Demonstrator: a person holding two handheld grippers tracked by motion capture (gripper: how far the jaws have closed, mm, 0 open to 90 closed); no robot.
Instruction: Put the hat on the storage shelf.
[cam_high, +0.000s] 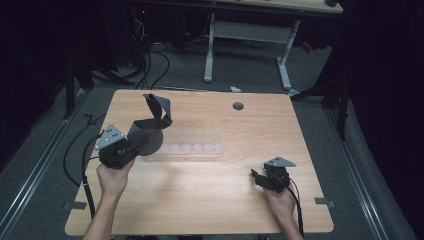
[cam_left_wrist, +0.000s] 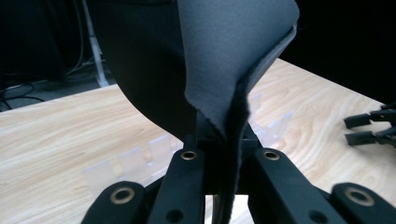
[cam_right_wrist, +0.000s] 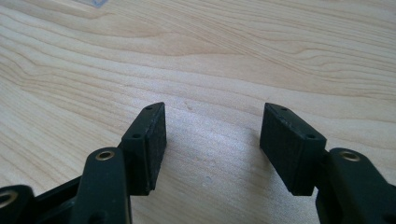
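High view: you're holding the left gripper (cam_high: 131, 145) over the left part of the wooden table (cam_high: 210, 200), and it's pinching a dark grey fabric piece (cam_high: 150, 127) that is curling upward from the jaws, its strip end twisting above the table's far left area. Just beside the fabric, a clear plastic rack (cam_high: 195, 148) is lying flat near the middle of the table.

In the left gripper view, the fabric piece (cam_left_wrist: 224, 70) is running down between your jaws, which are pressed together on its folded edge, while the rest of it is fanning up and out above them. The clear plastic rack (cam_left_wrist: 140, 158) is showing behind the jaws on the tabletop, and your other gripper's tips (cam_left_wrist: 369, 128) are peeking in at the right edge.

Your right gripper (cam_high: 257, 177) is sitting low at the table's near right, well apart from the fabric. In the right gripper view, the right gripper (cam_right_wrist: 212, 144) is hanging with its jaws spread wide, nothing between them but bare wood.
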